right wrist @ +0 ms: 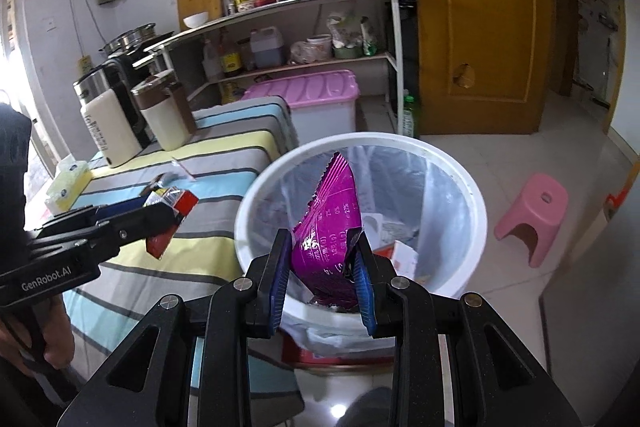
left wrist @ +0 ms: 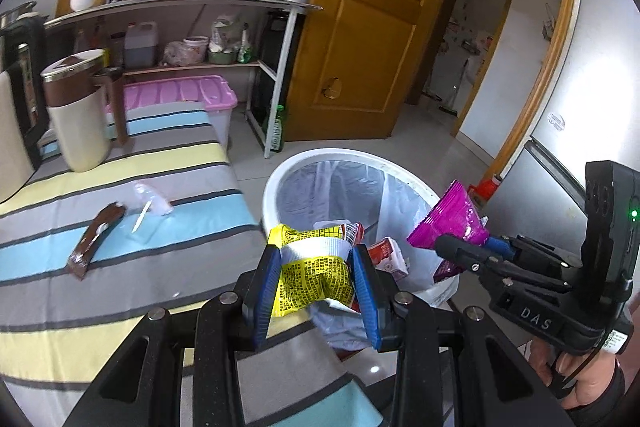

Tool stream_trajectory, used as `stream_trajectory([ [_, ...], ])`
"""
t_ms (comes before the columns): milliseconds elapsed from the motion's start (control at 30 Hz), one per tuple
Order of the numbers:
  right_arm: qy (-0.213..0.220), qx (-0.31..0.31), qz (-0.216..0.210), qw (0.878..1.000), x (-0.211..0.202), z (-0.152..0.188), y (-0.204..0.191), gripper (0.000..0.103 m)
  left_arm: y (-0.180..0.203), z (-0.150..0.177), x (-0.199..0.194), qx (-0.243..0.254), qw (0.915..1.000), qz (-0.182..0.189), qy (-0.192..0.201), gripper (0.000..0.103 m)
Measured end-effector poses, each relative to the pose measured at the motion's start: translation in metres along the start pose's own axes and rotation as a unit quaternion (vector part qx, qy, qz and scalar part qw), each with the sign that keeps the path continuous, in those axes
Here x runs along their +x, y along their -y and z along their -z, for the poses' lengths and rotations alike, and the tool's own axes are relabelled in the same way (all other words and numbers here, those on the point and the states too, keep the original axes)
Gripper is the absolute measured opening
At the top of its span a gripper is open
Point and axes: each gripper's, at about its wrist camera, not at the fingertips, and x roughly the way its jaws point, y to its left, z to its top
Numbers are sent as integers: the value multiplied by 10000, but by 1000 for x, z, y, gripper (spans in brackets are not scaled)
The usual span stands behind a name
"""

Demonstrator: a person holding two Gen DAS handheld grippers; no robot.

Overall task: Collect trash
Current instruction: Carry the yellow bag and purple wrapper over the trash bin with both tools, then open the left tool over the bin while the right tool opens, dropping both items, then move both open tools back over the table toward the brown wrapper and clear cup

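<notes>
Carrying trash to bin: left gripper (left wrist: 317,283) clamped on yellow wrapper (left wrist: 316,277), poised at near rim of white bin (left wrist: 276,183); right gripper (right wrist: 323,277) clamped on purple packet (right wrist: 330,215), held over bin mouth. Jaws of both part-closed, pads pressing packaging. Brown wrapper (left wrist: 98,237) and clear plastic scrap (left wrist: 154,201) lie uncollected on striped tablecloth (left wrist: 60,291). Next move, judged: left gripper needs to clear rim, then both release into bin.

Left claw (left wrist: 316,271) angles downward, pads pinched on something. Right claw (right wrist: 322,267) does likewise beside it. A hand (left wrist: 580,379) grips the right handle.
</notes>
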Motion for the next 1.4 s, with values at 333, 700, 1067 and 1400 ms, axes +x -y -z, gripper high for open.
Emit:
stream_trajectory([
  [333,-222,133,211,9994,24,-1,22,31,11,-8,41,147,9995,168,-210,37],
  [700,-353,170,318,9987,39,-1,35,33,15,-14,78,174,9987,241,-424,37],
  [1067,-308,139,360,9988,38,-2,35,44,14,-15,77,154,9988,304,-348,39],
  [1400,-150,82,332,9993,18,-1,23,44,10,-12,49,125,9994,282,-156,39],
])
